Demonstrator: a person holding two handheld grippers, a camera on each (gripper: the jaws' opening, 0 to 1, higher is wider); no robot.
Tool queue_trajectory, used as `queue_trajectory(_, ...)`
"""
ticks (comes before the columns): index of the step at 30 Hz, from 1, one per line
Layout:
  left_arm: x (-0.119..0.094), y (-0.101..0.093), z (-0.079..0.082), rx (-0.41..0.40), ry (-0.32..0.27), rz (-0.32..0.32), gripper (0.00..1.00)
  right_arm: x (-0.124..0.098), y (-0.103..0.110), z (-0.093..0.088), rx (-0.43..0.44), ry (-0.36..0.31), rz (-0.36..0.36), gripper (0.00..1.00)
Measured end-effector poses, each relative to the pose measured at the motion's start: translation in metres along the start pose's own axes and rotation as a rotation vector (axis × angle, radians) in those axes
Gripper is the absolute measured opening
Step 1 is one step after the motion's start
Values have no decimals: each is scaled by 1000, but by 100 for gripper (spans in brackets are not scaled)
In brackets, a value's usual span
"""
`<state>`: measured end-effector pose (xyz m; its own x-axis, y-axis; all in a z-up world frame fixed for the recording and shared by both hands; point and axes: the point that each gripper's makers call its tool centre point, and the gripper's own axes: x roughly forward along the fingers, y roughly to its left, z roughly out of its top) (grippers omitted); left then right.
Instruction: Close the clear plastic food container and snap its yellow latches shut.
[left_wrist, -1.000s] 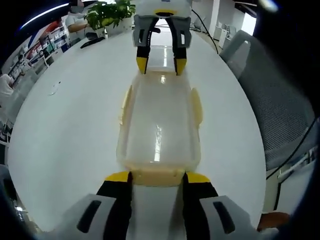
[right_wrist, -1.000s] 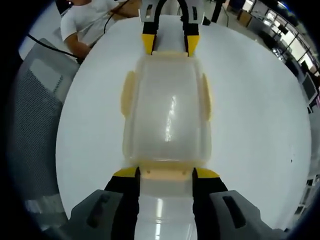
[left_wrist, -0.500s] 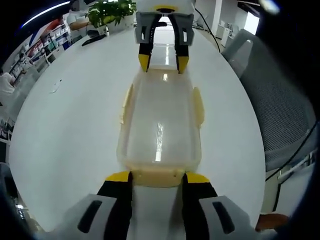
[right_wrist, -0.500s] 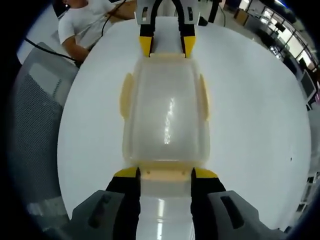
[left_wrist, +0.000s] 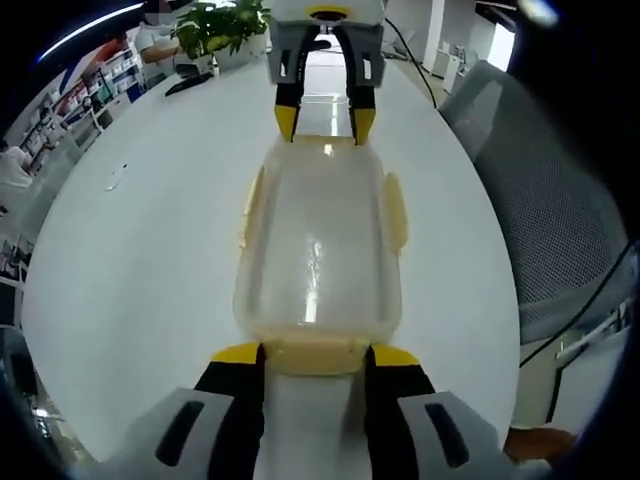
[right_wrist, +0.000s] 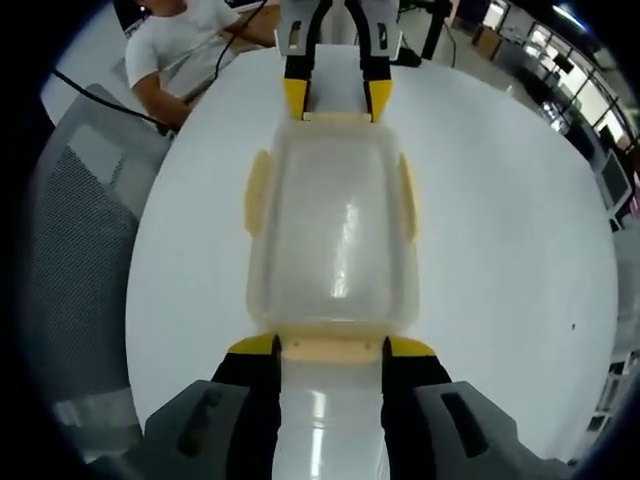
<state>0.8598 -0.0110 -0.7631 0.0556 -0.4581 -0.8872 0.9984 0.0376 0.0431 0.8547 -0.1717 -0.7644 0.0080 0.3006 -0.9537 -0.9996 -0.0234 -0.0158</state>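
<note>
1. Since a second ago little has moved: the box (left_wrist: 318, 250) lies as it did on the white worktop (left_wrist: 150, 250), and the right claw (left_wrist: 323, 120) at the box's far end has edged slightly closer to it.
2. We hold the left claw (left_wrist: 315, 355) at the box's near end, its jaws parted either side of the yellow end latch (left_wrist: 315, 352) without pinching it.
3. The right claw likewise straddles the opposite end latch (right_wrist: 330, 347), jaws apart; we judge both ends are braced so the latches can be pressed together.
4. The lid sits on the box, side latches (right_wrist: 257, 190) lying against its long walls. We see nothing inside the box.
</note>
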Motion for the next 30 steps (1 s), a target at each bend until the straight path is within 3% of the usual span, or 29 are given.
queue_trajectory(20, -35, -19, 31, 18, 14, 26, 33, -46, 19, 2, -15, -55, -8, 35)
queue_trajectory(30, -44, -28, 58, 1, 24, 23, 33, -75, 28, -11, -34, -75, -14, 35)
